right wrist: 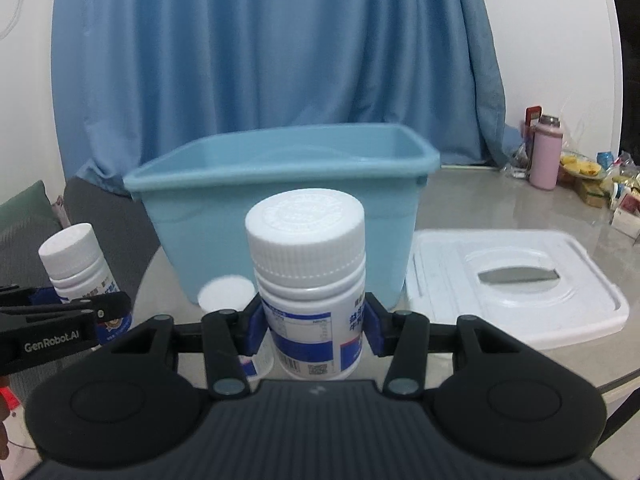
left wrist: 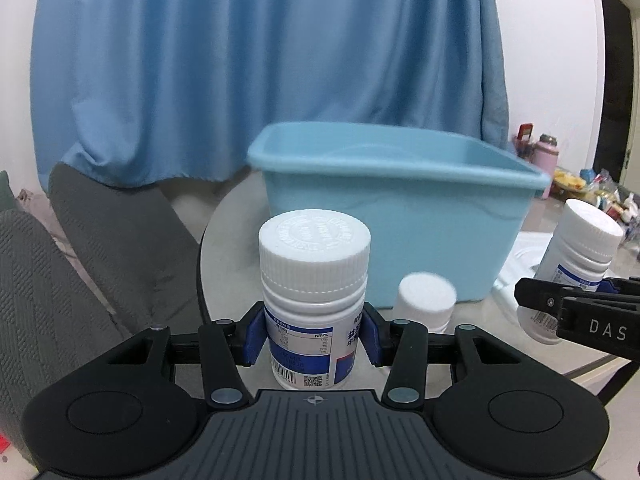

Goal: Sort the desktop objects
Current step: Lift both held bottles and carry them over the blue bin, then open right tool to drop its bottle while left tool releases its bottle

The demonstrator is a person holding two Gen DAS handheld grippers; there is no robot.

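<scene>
A white-capped pill bottle (left wrist: 314, 300) is clamped upright between the blue pads (left wrist: 253, 336) of the left gripper (left wrist: 314, 338), whose jaws are drawn in as far as the bottle's body allows, the pads pressed against its white-and-blue label on both sides. A second bottle of the same kind (right wrist: 306, 280) is held in the same manner by the right gripper (right wrist: 314, 330), its blue pads (right wrist: 375, 330) closed on the label just below the ribbed cap. Both bottles are carried clear of the pale round table (left wrist: 224, 248), side by side, the left one seen at the left edge of the right wrist view and the right one at the right edge of the left wrist view, tilted there by the lens. A third, smaller white-capped bottle (left wrist: 426, 300) is left standing on the table between the two grippers, just in front of the near wall of a light blue plastic tub (left wrist: 400, 208). The tub is placed beyond the held bottles, toward the far side of the table, with its opening upward. A white plastic lid (right wrist: 516, 280) with an oval slot is laid flat to the right of the tub. A pink flask (right wrist: 545, 156) and assorted packets are gathered at the far right, and a blue curtain (right wrist: 260, 48) is hung behind everything.
</scene>
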